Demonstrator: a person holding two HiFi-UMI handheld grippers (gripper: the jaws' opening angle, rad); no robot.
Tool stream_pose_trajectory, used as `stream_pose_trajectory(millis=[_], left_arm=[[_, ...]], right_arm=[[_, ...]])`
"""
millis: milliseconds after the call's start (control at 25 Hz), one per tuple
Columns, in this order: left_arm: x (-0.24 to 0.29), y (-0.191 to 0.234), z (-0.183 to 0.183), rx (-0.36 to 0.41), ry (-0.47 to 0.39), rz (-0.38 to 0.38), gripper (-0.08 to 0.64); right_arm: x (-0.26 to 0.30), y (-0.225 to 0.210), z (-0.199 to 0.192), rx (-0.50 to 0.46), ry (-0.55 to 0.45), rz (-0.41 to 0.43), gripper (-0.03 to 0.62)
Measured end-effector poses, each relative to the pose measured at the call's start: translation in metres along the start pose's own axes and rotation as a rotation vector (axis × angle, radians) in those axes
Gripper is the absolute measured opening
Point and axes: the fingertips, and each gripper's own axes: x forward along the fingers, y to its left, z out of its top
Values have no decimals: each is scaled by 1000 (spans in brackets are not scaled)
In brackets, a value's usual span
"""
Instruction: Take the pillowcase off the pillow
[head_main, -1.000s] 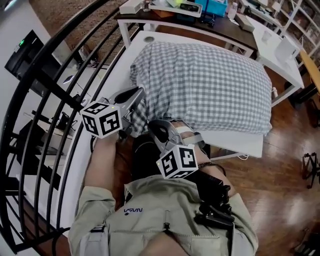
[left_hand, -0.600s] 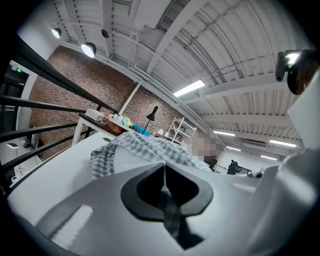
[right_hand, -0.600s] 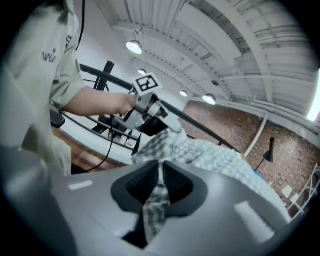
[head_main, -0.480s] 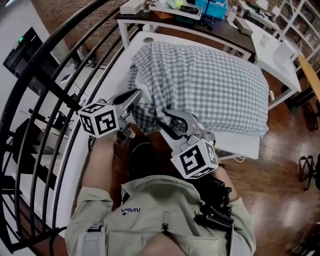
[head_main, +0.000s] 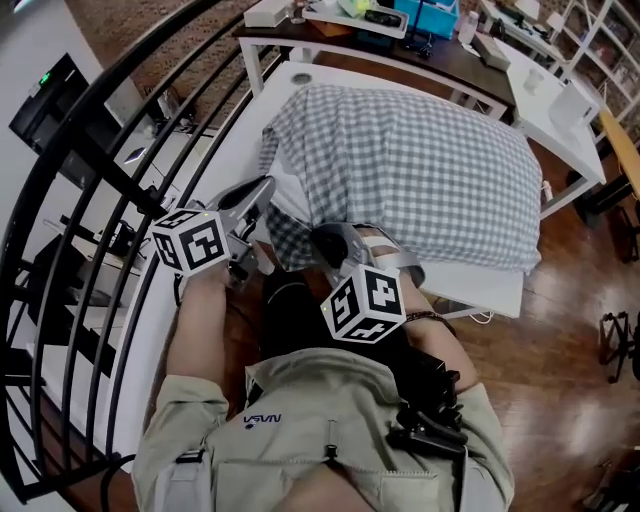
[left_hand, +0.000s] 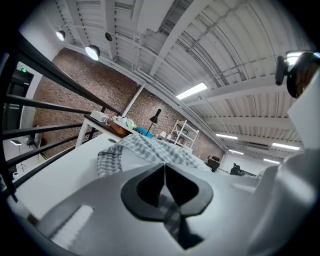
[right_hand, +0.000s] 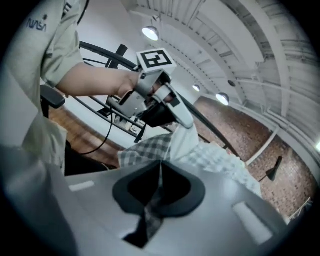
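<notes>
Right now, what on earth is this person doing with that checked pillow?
A person holds a gripper in each hand and works at a white table. The left gripper and the right gripper are both clamped on the near edge of the checked pillowcase. Only a little white pillow shows beside the left gripper, so the case is nearly all on.

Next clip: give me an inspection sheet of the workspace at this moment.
surface: white table, carrying the job's things.
job's things: grey-check pillowcase, stuffed full, bunched at its near edge.
clutter: teal box and small items on the dark desk behind.
grippers: left gripper and right gripper both shut on pillowcase fabric.
cables: black cable hanging below the left gripper.
surroundings: black railing at left, wood floor at right.
</notes>
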Motion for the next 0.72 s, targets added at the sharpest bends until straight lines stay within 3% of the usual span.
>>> stream_pose_trajectory(millis=[80,200,520,600,720], left_arm=[[-1,2,3,-23,-19,-10,14],[-6,9,7,-61,-51,-8,12],[-19,25,-2,-124,-68,10,12],[-20,21,-9,-142,-65,3,12],[-17,2,-14,-120,-60,-48,12]], right_arm=[[-13,-1,-17,-31,70,15,9],[-31,-18,-59,-72,240,-43,6],[-42,-59,-120,103,379,-187,6],[-41,-60,-122,155,351,-187,6],[-50,-59,-96,249,162,-149,9]])
